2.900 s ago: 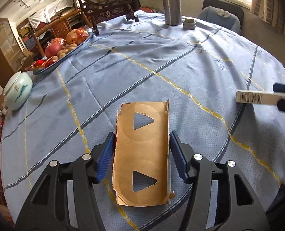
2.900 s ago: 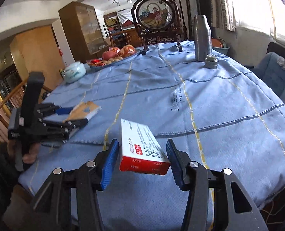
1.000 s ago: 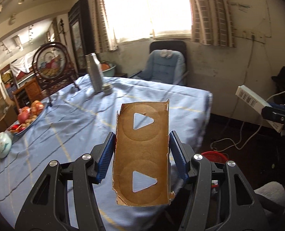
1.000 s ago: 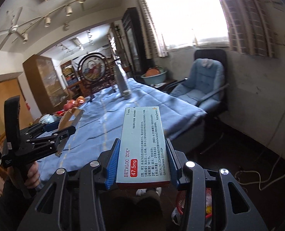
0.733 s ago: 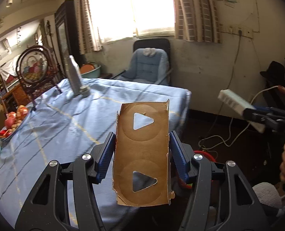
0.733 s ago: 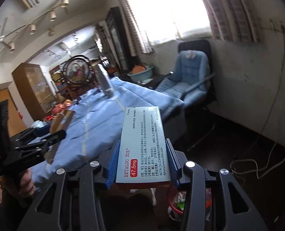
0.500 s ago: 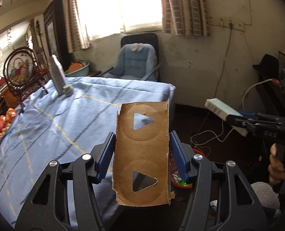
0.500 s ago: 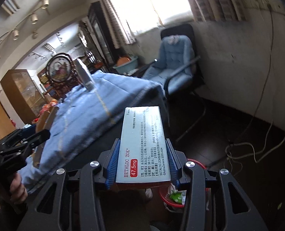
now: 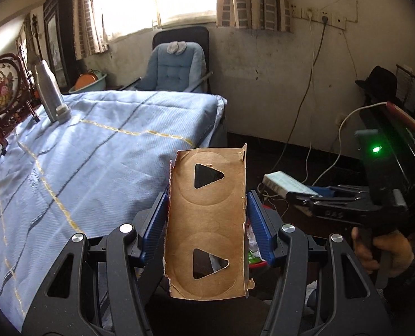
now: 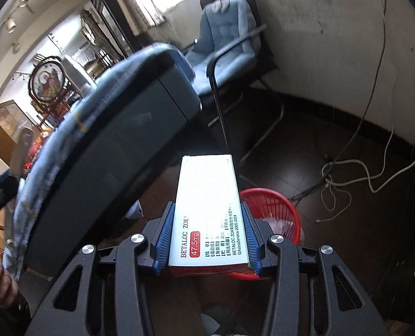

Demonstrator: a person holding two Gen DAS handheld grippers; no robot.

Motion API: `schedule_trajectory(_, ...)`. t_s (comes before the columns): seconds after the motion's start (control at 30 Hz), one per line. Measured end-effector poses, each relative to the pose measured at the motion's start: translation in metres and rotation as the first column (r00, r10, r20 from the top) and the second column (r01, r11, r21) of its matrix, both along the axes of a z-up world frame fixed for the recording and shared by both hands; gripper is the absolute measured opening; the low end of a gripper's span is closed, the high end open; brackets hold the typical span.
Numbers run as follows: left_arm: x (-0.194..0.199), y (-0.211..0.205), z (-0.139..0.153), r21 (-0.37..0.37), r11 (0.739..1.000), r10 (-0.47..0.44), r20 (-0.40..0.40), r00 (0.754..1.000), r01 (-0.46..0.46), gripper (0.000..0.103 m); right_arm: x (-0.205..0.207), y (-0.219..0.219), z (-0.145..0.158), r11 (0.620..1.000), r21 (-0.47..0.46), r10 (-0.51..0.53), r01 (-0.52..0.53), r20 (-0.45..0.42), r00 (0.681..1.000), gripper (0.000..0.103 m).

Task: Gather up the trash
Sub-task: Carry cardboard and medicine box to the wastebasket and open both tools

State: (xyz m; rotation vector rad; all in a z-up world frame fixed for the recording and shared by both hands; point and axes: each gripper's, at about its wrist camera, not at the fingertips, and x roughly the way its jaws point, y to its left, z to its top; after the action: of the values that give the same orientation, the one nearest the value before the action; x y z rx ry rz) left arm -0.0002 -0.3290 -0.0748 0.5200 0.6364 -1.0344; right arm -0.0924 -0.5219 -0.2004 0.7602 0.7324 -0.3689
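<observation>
My left gripper (image 9: 207,224) is shut on a flat brown cardboard piece (image 9: 207,221) with two triangular cut-outs, held in the air past the table's edge. My right gripper (image 10: 207,238) is shut on a white medicine box (image 10: 207,210) marked BETALOC ZOK. That box also shows in the left wrist view (image 9: 284,182), lower and to the right. A red mesh trash basket (image 10: 274,204) stands on the dark floor just beyond the box. A sliver of it (image 9: 255,264) shows behind the cardboard in the left wrist view.
The table with a blue cloth (image 9: 81,154) fills the left, and its draped edge (image 10: 109,140) hangs close to my right gripper. A blue chair (image 10: 227,36) stands by the wall. White cables (image 10: 347,179) lie on the floor at right. A steel bottle (image 9: 49,92) stands on the table.
Both grippers have swung away from the table and tilted down toward the floor. The red basket has come into view below the medicine box. Both still hold their items.
</observation>
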Motion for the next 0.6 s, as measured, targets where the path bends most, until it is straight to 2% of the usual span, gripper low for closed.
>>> schedule_trajectory(0.1, 0.005, -0.005, -0.006, 0.008, 1.000, 0.002, -0.019, 1.000, -0.002, 0.057, 0.016, -0.003, -0.020, 1.000, 0.015, 0.005, -0.004, -0.038, 0.999, 0.046)
schedule_trajectory(0.2, 0.007, -0.011, -0.013, 0.026, 1.000, -0.002, -0.031, 1.000, 0.003, 0.057, 0.025, -0.006, -0.040, 0.999, 0.022, -0.024, 0.026, -0.103, 0.994, 0.066)
schedule_trajectory(0.27, 0.005, -0.015, -0.017, 0.041, 0.999, -0.010, -0.029, 1.000, 0.011, 0.057, 0.020, -0.008, -0.045, 0.997, 0.064, -0.036, 0.042, -0.090, 0.995, 0.066)
schedule_trajectory(0.37, 0.001, -0.022, -0.023, 0.058, 0.998, -0.027, -0.026, 0.999, 0.028, 0.057, 0.006, -0.012, -0.036, 0.995, 0.064, -0.074, 0.078, -0.066, 0.995, 0.066)
schedule_trajectory(0.47, -0.004, -0.031, -0.031, 0.074, 0.996, -0.048, -0.036, 0.998, 0.051, 0.057, -0.014, -0.020, -0.013, 0.989, 0.057, -0.140, 0.140, 0.003, 0.990, 0.066)
schedule_trajectory(0.6, -0.014, -0.047, -0.048, 0.112, 0.990, -0.076, -0.051, 0.996, 0.081, 0.057, -0.034, -0.026, 0.003, 0.982, 0.033, -0.188, 0.186, 0.063, 0.980, 0.074)
